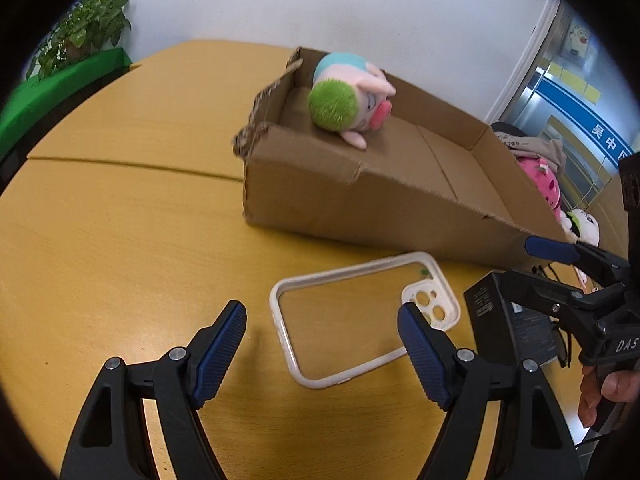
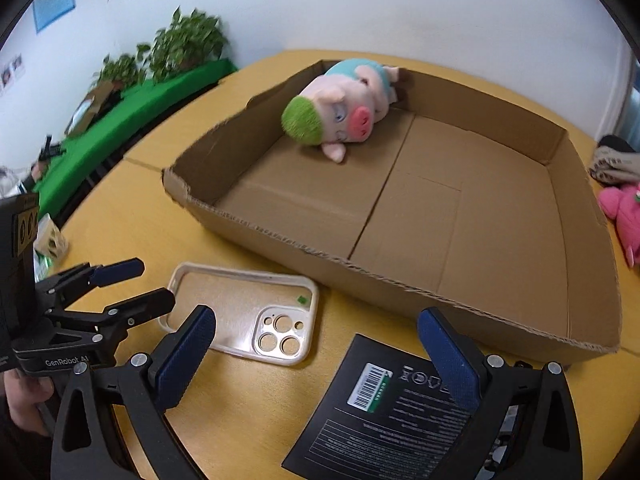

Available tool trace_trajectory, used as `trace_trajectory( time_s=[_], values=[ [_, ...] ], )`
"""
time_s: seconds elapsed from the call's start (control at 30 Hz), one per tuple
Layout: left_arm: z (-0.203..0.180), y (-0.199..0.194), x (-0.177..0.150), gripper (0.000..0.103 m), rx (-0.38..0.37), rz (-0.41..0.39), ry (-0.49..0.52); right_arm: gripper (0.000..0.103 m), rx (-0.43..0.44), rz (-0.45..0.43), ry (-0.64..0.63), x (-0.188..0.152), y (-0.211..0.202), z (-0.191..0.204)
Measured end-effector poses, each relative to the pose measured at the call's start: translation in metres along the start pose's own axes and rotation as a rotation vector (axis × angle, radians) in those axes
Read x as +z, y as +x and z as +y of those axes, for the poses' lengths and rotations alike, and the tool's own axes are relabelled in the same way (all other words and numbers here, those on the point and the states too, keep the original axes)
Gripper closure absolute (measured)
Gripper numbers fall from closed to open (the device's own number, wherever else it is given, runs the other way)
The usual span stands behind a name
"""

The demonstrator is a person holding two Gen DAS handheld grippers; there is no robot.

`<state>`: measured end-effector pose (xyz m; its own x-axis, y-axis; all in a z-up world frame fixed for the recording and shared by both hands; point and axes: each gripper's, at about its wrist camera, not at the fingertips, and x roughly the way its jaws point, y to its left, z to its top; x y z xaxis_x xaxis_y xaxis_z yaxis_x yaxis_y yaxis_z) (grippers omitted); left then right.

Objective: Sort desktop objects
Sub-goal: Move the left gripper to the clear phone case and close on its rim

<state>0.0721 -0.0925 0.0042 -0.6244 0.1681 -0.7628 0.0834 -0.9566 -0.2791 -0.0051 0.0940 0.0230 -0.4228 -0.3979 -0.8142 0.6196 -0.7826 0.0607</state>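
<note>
The cream-rimmed clear phone case lies flat on the yellow wooden worktop, just near of the shallow cardboard box. It is probably light, bendy and slippery; grip one long rim. The left gripper and right gripper both stand with jaws wide, holding nothing.

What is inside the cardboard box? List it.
Only the plush pig lies inside the cardboard box, against its far wall. Whatever is under the pig is covered; the visible floor is otherwise bare.
</note>
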Motion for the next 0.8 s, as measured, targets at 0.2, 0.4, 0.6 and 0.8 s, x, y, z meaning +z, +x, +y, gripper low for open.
trace_trajectory(
  time_s=[0.2,0.4,0.6,0.8],
  values=[
    [0.012,0.014,-0.009,0.064,0.047,0.033,-0.04,0.001,0.06,0.058,-0.059,-0.001,0.029,0.023],
    [0.012,0.012,-0.012,0.081,0.073,0.031,-0.009,0.001,0.076,0.075,-0.076,0.003,0.046,0.028],
    [0.025,0.007,-0.014,0.095,0.078,0.029,-0.032,0.008,0.122,0.106,-0.035,0.002,0.063,0.015],
    [0.035,0.002,-0.016,0.096,0.09,0.027,-0.042,0.025,0.117,0.09,-0.019,0.003,0.059,0.015]
  ],
)
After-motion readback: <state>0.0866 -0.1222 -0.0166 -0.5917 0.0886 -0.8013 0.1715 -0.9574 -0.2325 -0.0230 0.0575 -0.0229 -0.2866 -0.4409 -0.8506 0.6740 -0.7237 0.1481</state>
